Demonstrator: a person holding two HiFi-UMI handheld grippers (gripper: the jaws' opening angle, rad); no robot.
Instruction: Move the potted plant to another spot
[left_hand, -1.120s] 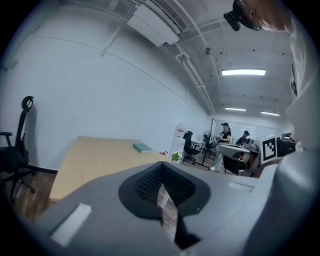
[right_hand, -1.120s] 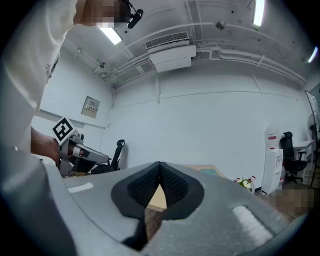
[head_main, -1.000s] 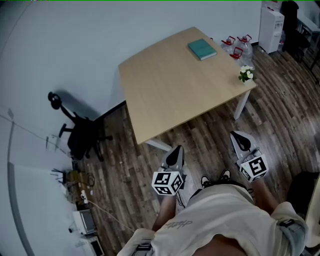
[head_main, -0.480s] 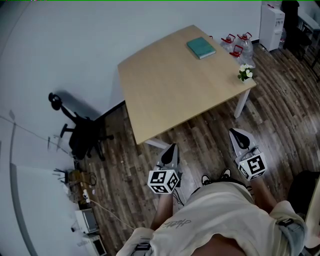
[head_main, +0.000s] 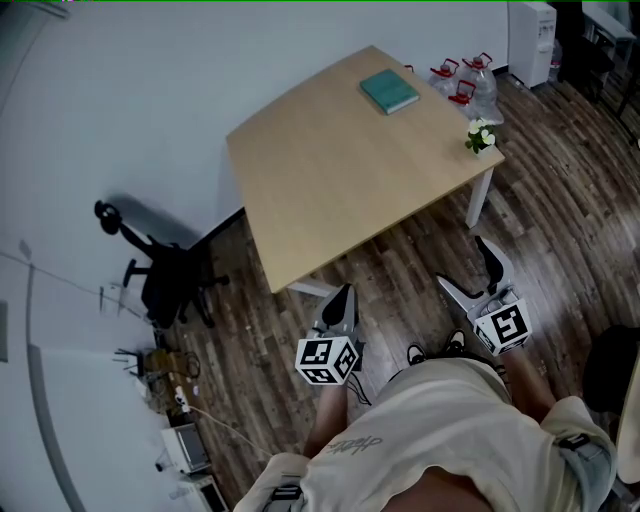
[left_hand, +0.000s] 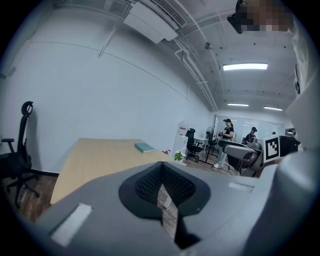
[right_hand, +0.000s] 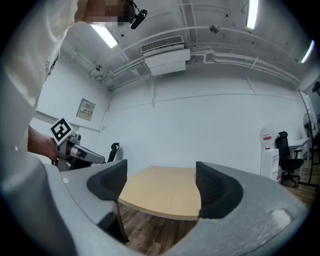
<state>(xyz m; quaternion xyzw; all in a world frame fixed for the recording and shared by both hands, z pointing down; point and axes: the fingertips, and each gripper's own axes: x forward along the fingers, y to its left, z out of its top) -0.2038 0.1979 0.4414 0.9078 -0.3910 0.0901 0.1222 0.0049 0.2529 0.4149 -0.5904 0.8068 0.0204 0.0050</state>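
Far left, by the white wall, a black office chair (head_main: 165, 275) stands on the wood floor (head_main: 560, 220), and below it lies small clutter that I cannot make out. Left tongs (head_main: 343, 292): clenched, the two pads pressed flat against each other in their own view, nothing between them; held low in front of me, tips toward the near edge of the table (head_main: 340, 190), not touching it. Table: light wood top, white leg visible under its right corner. Teal book (head_main: 389, 92) lies flat near the far edge, apart from everything else on the top. Right tongs (head_main: 463, 262): jaws apart and opening, nothing between them; their own view shows only the table top and floor beyond the gap. They hang over the floor, short of the table. Potted plant (head_main: 480, 137): small, white flowers over green leaves, upright on the table's right corner, close to the edge and above the white leg, well apart from both tongs and from the book. Beyond that corner, on the floor, clear water jugs (head_main: 460, 80) with red handles stand grouped together, and a white water dispenser (head_main: 528, 40) stands against the wall further right.
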